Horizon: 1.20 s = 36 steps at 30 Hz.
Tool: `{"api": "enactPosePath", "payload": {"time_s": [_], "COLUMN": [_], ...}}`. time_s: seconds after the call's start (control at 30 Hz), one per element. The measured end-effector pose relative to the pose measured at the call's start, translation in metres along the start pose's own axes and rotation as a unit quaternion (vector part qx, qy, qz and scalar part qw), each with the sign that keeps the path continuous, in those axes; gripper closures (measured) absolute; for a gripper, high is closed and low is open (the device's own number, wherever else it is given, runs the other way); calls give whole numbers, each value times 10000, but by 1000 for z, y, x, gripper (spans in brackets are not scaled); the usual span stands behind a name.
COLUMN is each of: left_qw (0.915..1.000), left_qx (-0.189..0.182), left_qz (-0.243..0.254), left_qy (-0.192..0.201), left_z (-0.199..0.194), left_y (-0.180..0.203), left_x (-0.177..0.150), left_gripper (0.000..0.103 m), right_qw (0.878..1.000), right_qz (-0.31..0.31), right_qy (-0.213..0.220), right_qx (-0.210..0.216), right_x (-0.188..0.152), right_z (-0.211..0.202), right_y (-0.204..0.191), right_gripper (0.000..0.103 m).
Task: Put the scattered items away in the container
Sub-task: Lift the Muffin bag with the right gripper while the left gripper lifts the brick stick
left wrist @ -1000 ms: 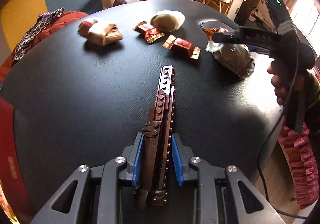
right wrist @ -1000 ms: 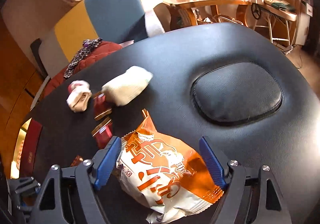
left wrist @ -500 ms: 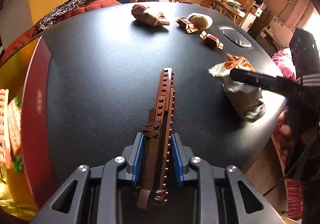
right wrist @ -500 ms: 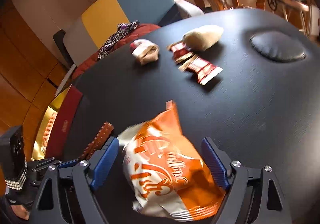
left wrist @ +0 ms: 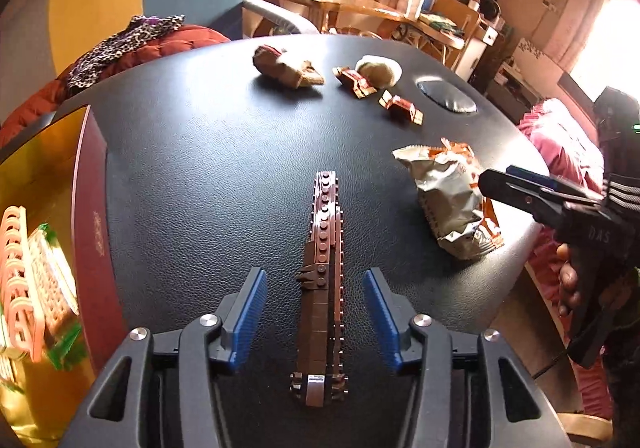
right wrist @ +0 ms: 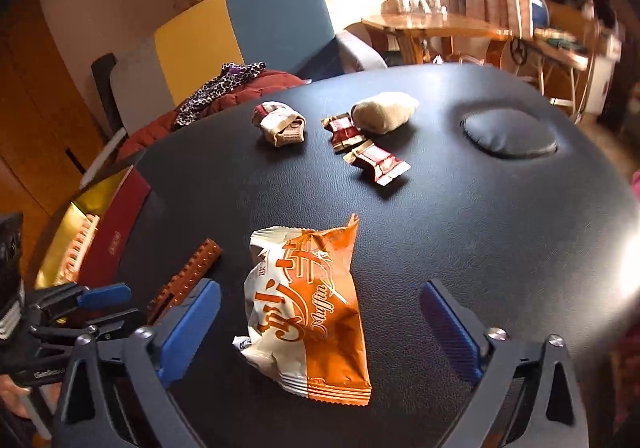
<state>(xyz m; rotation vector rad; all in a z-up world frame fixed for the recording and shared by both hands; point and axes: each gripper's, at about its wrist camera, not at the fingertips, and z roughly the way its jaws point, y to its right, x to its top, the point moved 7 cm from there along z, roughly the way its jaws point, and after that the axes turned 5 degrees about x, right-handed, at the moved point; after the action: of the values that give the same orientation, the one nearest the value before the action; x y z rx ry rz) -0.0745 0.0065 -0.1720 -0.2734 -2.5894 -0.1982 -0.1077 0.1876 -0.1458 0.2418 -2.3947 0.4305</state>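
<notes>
Left wrist view: left gripper [left wrist: 316, 322] is standing wide open, jaws apart and touching nothing, brown brick strip [left wrist: 322, 280] lying lengthwise between them on the table [left wrist: 200, 176], red-gold box [left wrist: 90, 232] off to its left; closing off-centre is risking the long strip pivoting or snapping apart. Right wrist view: right gripper [right wrist: 320, 332] is also gaping, orange muffin packet [right wrist: 308, 312] lying between its pads [right wrist: 188, 332] untouched; the puffy slick packet is risking squirting out or crushing.

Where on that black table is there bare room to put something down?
Bare black top lies between the red box and the brown brick strip, and right of the orange snack bag. The far side is crowded: rolled cloth, candy wrappers, pale bundle.
</notes>
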Motion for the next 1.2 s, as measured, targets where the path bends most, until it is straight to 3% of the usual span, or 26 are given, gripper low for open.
{"api": "enactPosePath", "payload": {"time_s": [0.1, 0.3, 0.53, 0.6, 0.67, 0.8, 1.2], "left_qw": [10000, 9996, 9992, 9990, 9988, 9984, 9988], "left_qx": [7, 98, 135, 274, 350, 489, 351], "left_qz": [74, 171, 19, 61, 77, 144, -329], "left_qy": [-53, -212, -363, -350, -331, -235, 4], "left_z": [3, 17, 31, 32, 34, 34, 11], "left_y": [1, 6, 6, 6, 6, 8, -5], "left_x": [2, 7, 7, 8, 8, 7, -3], "left_gripper": [51, 51, 54, 59, 65, 74, 75], "right_qw": [9987, 9963, 9971, 9970, 9979, 9980, 9970], "right_qz": [-394, -383, -251, -211, -110, -167, -181], "right_qy": [8, -115, -285, -331, -363, -318, -341], "right_qx": [-336, -755, -664, -665, -534, -514, -675], "right_x": [-2, -4, -2, -2, -4, -6, -11], "right_z": [5, 17, 30, 35, 38, 38, 44], "right_y": [-11, -12, -10, -9, -8, -10, -18], "right_gripper": [0, 2, 8, 23, 31, 32, 38]}}
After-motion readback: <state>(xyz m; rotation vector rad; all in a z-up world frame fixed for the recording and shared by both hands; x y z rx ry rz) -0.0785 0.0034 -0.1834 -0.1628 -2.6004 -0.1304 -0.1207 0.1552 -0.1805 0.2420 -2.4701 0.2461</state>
